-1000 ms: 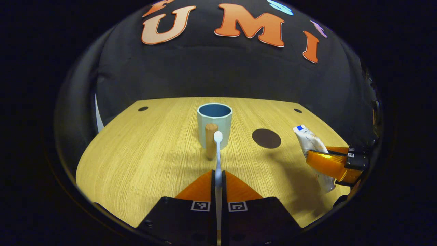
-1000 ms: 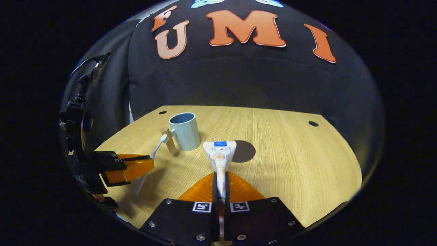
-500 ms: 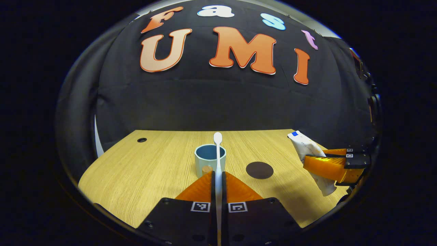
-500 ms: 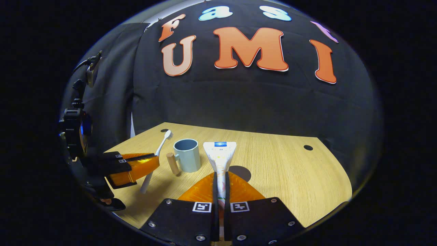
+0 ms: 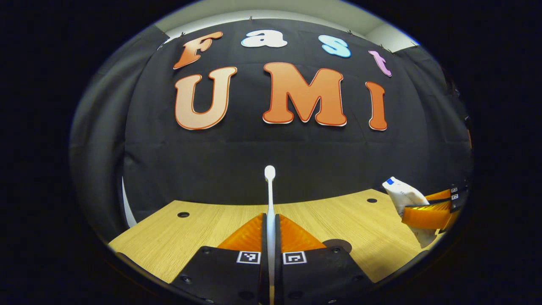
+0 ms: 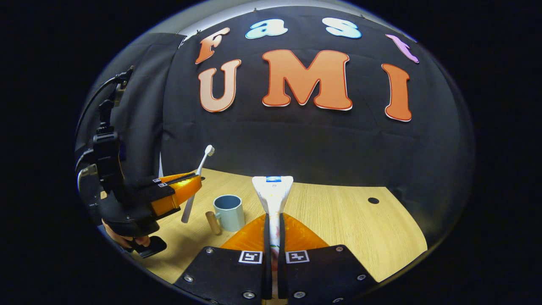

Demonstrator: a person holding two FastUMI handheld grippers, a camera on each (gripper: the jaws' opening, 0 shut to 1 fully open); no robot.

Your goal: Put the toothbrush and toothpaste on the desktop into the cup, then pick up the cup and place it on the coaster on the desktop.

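- White toothbrush [image 5: 269,199] is clamped upright in the closed left hand-held gripper [image 5: 269,222], above the desk [image 5: 203,220].
- Toothpaste [image 6: 273,195] is pinched in the closed right hand-held gripper [image 6: 274,224].
- The cup [image 6: 229,212] stands on the desk below the toothbrush.

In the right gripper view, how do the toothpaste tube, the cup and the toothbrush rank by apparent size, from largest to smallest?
1. toothpaste tube: looks largest, but it sits closest to the camera, so this is unsure.
2. toothbrush: longest but thin.
3. cup: shorter than the toothbrush, though wider; these two are hard to rank.

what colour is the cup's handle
Light wooden tan, a plain peg handle on the pale blue cup; the right gripper view shows it best.
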